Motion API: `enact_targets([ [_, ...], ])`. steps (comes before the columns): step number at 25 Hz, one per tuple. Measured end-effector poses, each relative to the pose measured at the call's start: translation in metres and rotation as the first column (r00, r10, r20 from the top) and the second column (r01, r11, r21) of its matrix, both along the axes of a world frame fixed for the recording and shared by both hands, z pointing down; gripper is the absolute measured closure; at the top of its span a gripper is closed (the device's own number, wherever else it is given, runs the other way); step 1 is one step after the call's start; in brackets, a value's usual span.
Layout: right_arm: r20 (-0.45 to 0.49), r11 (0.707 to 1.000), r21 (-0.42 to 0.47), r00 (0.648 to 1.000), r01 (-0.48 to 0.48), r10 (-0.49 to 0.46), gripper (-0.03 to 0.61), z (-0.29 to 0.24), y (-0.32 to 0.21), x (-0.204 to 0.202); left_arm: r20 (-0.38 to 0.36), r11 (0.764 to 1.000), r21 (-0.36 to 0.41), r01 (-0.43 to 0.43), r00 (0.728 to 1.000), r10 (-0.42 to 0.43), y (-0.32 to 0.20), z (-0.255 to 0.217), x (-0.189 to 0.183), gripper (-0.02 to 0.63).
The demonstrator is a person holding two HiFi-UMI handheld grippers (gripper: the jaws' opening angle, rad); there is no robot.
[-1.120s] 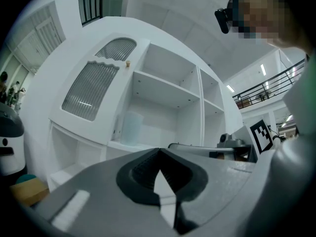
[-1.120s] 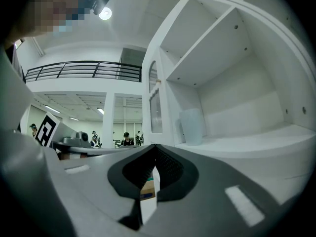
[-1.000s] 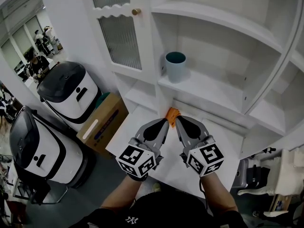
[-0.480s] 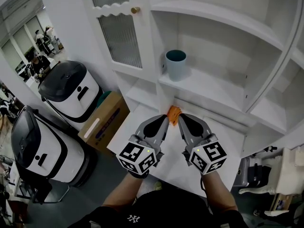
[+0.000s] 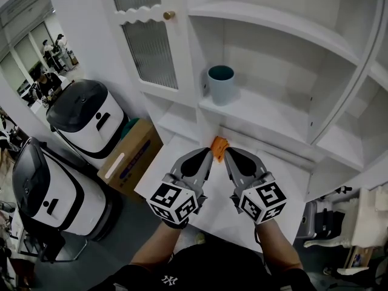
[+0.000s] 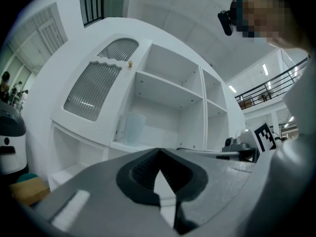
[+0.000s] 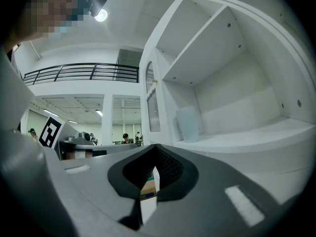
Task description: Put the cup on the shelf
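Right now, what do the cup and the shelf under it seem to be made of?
Cup: pale grey-blue outside, teal inside, matte with no glare. It could be plastic or matte ceramic; I can't tell which. Shelf: probably white painted wood or laminated board with a smooth satin finish, judging by the flat even colour and crisp square edges.

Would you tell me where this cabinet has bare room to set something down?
The shelf right of the cup is bare, as is the upper shelf. The counter is tighter around the orange object.
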State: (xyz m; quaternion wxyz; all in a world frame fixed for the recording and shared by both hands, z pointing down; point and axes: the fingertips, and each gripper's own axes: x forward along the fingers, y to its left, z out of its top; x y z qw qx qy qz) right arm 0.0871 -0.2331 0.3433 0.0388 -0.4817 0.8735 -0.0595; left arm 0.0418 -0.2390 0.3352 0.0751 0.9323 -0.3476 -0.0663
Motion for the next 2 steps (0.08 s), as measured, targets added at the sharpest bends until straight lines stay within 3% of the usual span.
enact_targets([
  [2,-0.001,1.000,-0.001,1.000,0.000,0.000,0.557,0.0003,-0.0002,0.0003,0.000,1.000,0.000,0.001,1.000,-0.001,-0.0005,0.0003,0.0000,0.614],
])
